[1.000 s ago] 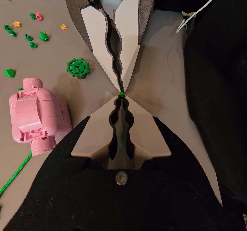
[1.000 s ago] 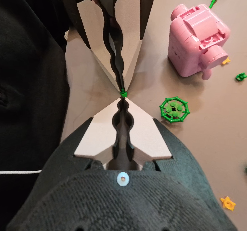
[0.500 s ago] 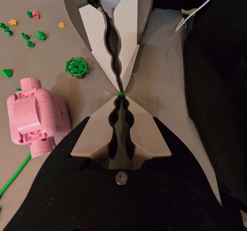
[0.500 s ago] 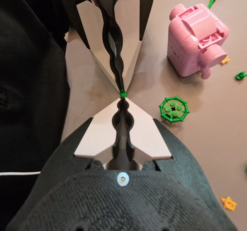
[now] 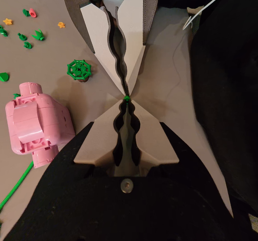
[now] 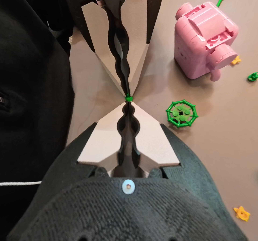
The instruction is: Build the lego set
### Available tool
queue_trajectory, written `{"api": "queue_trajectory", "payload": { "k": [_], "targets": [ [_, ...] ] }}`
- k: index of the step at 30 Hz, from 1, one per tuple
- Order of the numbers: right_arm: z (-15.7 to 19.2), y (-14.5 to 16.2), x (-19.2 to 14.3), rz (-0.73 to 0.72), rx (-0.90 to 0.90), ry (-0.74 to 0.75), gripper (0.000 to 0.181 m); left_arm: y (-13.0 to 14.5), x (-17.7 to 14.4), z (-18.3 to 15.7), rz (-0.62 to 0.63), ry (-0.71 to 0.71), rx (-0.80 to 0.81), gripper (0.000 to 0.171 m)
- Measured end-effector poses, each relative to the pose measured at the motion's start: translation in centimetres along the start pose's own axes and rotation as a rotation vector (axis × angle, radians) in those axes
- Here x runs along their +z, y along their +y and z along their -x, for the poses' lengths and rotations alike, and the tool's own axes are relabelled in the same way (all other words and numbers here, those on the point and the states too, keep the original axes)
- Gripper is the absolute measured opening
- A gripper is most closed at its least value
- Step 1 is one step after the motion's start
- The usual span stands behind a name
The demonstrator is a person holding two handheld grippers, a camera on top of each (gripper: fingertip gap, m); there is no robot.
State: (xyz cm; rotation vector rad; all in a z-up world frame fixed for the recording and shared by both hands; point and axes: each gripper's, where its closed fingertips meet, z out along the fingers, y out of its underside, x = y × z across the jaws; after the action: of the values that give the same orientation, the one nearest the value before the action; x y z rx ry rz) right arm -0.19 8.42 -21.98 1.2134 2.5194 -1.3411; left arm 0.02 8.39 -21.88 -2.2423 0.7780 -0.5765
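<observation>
My left gripper [image 5: 126, 100] and my right gripper [image 6: 128, 104] meet tip to tip above the table, both shut. A small green lego piece [image 5: 126, 97] is pinched between the two sets of tips; it also shows in the right wrist view [image 6: 128, 98]. I cannot tell whether it is one piece or two joined. The right gripper [image 5: 126, 94] comes in from the top of the left wrist view, and the left gripper [image 6: 127, 93] from the top of the right wrist view. A pink lego block assembly [image 5: 37, 124] [image 6: 205, 38] lies on the table to the side.
A green wheel-shaped piece [image 5: 79, 69] [image 6: 181, 114] lies near the tips. Small green, yellow and red pieces [image 5: 33, 25] are scattered at far left, with a yellow flower [image 6: 242, 215] and a green ribbed stem [image 5: 16, 186]. A person's dark clothing [image 5: 226, 94] borders the table; a white cord [image 5: 202, 9] hangs there. From either gripper's tips it is about 15 cm to the yellow flower [image 6: 242, 215]. The left camera catches it too, in the left wrist view [image 5: 61, 24].
Almost nothing. Both grippers stay shut and tip to tip on the green piece; the table pieces have drifted very slightly in both views.
</observation>
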Motion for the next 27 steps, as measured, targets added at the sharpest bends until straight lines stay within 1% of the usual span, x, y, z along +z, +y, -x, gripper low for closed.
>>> {"api": "queue_trajectory", "payload": {
  "k": [11, 13, 16, 19, 21, 22, 25, 27],
  "targets": [
    [0.0, 0.0, 0.0, 0.002, -0.039, 0.013, 0.0, 0.0, 0.0, 0.0, 0.0, -0.019, 0.019, 0.0],
    [0.3, -0.8, -0.5, -0.039, -0.101, 0.02, 0.007, -0.2, -0.2, 0.1, -0.02, -0.045, 0.027, 0.0],
    [0.3, -3.4, -2.5, -0.199, -0.184, 0.067, 0.014, -1.6, -1.9, 0.3, -0.146, -0.056, -0.011, 0.0],
    [-0.1, -5.6, -5.0, -0.355, -0.277, 0.176, 0.014, -4.0, -5.1, 1.2, -0.348, -0.067, -0.068, 0.0],
    [0.5, -6.9, -6.3, -0.458, -0.296, 0.181, 0.014, -5.5, -7.2, 1.5, -0.491, -0.057, -0.098, 0.0],
    [0.9, -7.4, -6.9, -0.507, -0.295, 0.166, 0.014, -6.0, -7.8, 1.4, -0.537, -0.046, -0.103, 0.0],
    [1.8, -8.5, -7.8, -0.608, -0.285, 0.128, 0.014, -6.7, -8.1, 1.0, -0.585, -0.043, -0.089, 0.0],
    [2.2, -8.6, -7.8, -0.626, -0.298, 0.116, 0.014, -7.3, -7.9, 0.5, -0.609, -0.041, -0.08, 0.0]
  ]
}}
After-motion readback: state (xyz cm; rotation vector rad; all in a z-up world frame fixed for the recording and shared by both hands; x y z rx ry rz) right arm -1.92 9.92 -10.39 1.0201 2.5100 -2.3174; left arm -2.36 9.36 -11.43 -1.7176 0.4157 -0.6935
